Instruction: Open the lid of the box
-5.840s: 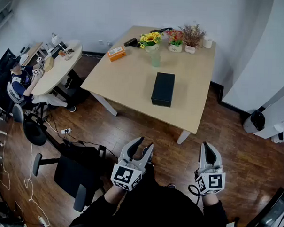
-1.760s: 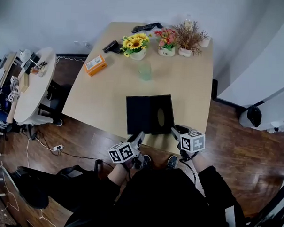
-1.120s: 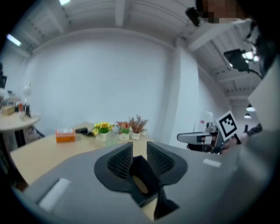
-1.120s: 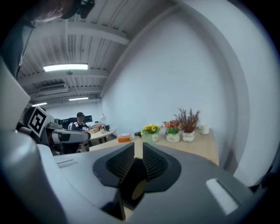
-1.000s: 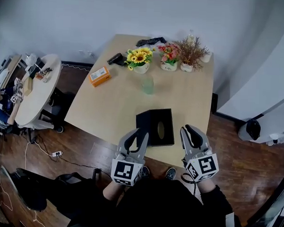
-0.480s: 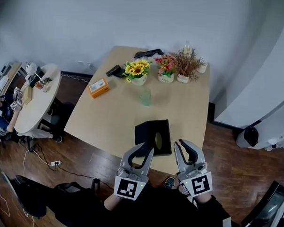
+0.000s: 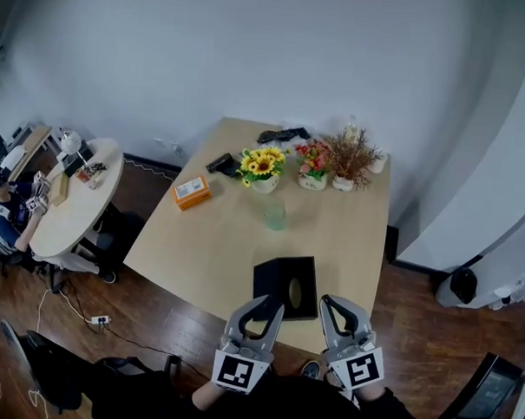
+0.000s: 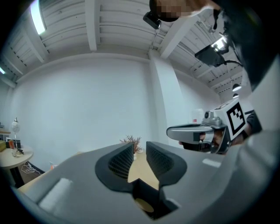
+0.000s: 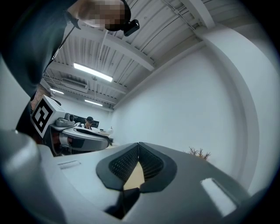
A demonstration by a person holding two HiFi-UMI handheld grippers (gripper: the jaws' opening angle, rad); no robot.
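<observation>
A black box (image 7: 276, 286) lies flat near the front edge of the wooden table (image 7: 217, 246), with a pale oval (image 7: 294, 291) on its right half. From here I cannot tell its lid from its body. Both grippers hover in front of the table edge, apart from the box. My left gripper (image 7: 265, 305) (image 8: 140, 146) keeps a narrow gap between its pads, with nothing in it. The jaws of my right gripper (image 7: 337, 303) (image 9: 138, 146) are closing, and the pads meet at the tips around nothing.
At the table's far end stand a sunflower pot (image 7: 262, 168), pink flowers (image 7: 313, 159) and a dried plant (image 7: 350, 152). A glass (image 7: 274, 215) and an orange carton (image 7: 192, 192) lie mid-table. A round table (image 7: 72, 205) with a seated person (image 7: 1, 219) is at left.
Both grippers have drawn back from the box toward me, and the table now looks smaller and farther off. The right jaws have come together.
</observation>
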